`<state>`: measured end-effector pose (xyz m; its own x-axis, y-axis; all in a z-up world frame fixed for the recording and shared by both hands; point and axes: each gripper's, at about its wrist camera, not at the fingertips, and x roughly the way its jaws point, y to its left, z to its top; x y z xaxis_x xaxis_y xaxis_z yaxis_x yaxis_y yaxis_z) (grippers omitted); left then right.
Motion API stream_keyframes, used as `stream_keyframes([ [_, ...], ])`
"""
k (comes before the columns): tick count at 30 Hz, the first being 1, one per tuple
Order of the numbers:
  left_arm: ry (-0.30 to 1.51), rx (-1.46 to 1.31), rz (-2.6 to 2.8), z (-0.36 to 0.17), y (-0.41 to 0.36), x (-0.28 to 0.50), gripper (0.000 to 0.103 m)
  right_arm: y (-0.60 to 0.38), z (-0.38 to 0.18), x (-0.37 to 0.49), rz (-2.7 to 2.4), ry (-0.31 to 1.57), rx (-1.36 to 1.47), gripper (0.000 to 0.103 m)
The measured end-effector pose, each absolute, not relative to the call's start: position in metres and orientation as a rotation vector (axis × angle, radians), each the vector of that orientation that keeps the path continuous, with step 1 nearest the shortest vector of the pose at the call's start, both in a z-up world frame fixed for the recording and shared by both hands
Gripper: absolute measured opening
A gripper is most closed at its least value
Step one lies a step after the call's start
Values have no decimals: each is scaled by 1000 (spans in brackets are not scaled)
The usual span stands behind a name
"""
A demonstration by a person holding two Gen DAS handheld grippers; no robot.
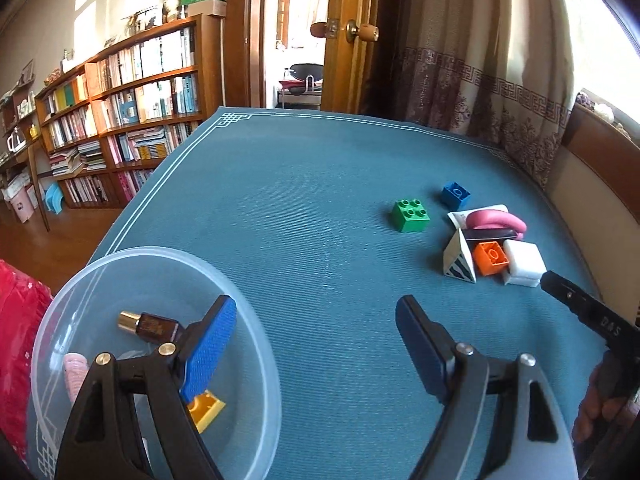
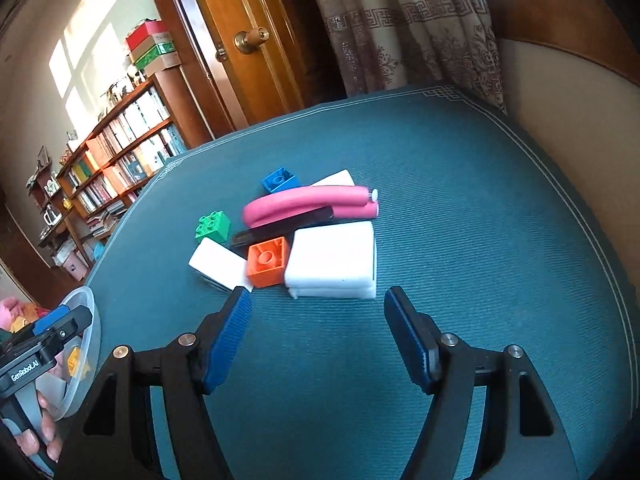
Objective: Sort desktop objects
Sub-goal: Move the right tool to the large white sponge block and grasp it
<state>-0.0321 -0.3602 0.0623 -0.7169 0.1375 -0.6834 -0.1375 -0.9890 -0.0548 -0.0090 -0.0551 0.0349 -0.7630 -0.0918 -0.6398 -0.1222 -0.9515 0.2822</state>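
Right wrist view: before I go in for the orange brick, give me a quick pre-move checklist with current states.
1. Right gripper open and empty: ok, fingers spread wide.
2. Orange brick in front of the fingers: ok, just beyond the tips, left of centre.
3. Room around the brick: not ok, white box touches its right side, the white card its left, and the black bar lies right behind.
4. Left gripper out of the way: ok, open over the clear bowl.
5. Bowl has room: ok, only a few items inside.
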Motion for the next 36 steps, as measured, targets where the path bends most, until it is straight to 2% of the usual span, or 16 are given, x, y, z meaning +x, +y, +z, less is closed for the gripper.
stream_keyframes([
  [13,85,-1107,2718,56,-316,-42,85,-61,17,-49,2867,320,-1161,72],
  [26,88,-1147,2690,45,-304,-56,85,-62,7,-58,2850,302,-1183,72],
  [29,90,-1154,2684,43,-300,-60,85,-60,8,-57,2845,289,-1173,65],
  [36,112,-1152,2669,42,-287,-66,85,-50,11,-49,2816,300,-1117,64],
])
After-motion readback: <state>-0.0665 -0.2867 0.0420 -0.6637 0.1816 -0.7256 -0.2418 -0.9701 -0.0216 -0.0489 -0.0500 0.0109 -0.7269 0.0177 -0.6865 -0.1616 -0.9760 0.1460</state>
